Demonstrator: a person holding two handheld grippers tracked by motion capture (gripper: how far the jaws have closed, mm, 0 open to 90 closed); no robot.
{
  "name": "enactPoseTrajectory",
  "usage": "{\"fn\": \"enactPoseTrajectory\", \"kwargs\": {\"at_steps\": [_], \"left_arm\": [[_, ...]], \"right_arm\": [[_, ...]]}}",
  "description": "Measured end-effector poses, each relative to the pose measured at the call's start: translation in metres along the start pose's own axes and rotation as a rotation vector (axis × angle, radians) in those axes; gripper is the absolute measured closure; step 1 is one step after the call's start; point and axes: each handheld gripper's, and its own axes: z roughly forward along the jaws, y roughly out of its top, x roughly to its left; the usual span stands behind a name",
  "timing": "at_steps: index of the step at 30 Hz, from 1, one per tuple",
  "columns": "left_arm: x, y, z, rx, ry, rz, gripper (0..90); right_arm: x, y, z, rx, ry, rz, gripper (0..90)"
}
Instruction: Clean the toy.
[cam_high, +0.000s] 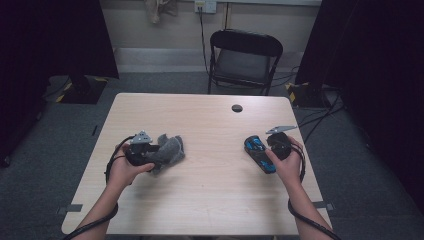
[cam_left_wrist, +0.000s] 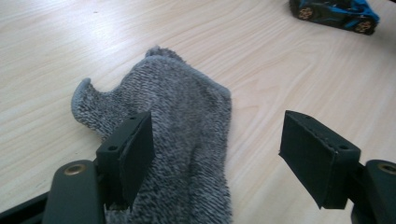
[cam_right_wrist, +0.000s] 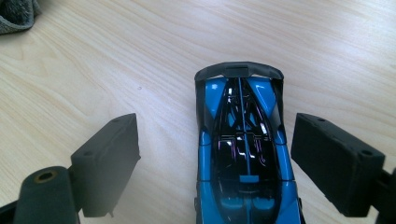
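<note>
Grey terry cloth (cam_left_wrist: 187, 140) lies crumpled on the left half of the wooden table (cam_high: 210, 200), its length running straight away from the left gripper (cam_left_wrist: 217, 154) along the gripper's line of sight. The jaws stand apart and press on nothing: one pad sits over the cloth's edge, the other over bare wood well clear of it. In the high view the left gripper (cam_high: 142, 150) is just beside the cloth (cam_high: 170, 149).

A blue and black toy car (cam_right_wrist: 243, 158) rests on the right half of the table, long axis parallel to the jaws of the right gripper (cam_right_wrist: 215, 163). Those jaws are spread wide with the car between them, a visible gap on each side, so no grip is made. From above, the right gripper (cam_high: 277, 145) sits beside the toy car (cam_high: 259, 153).

Judgement: each hand is nearest its own item; a straight closing would take the car across its width.
</note>
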Motion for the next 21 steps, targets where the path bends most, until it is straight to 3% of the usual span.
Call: {"fn": "enactPoseTrajectory", "kwargs": {"at_steps": [10, 21], "left_arm": [[-0.011, -0.013, -0.009, -0.004, -0.032, 0.001, 25.7], [-0.033, -0.024, -0.011, -0.018, -0.077, 0.014, 25.2]], "right_arm": [[0.014, -0.009, -0.007, -0.003, 0.037, -0.035, 15.0], [0.026, -0.03, -0.019, -0.025, 0.085, -0.053, 15.0]]}}
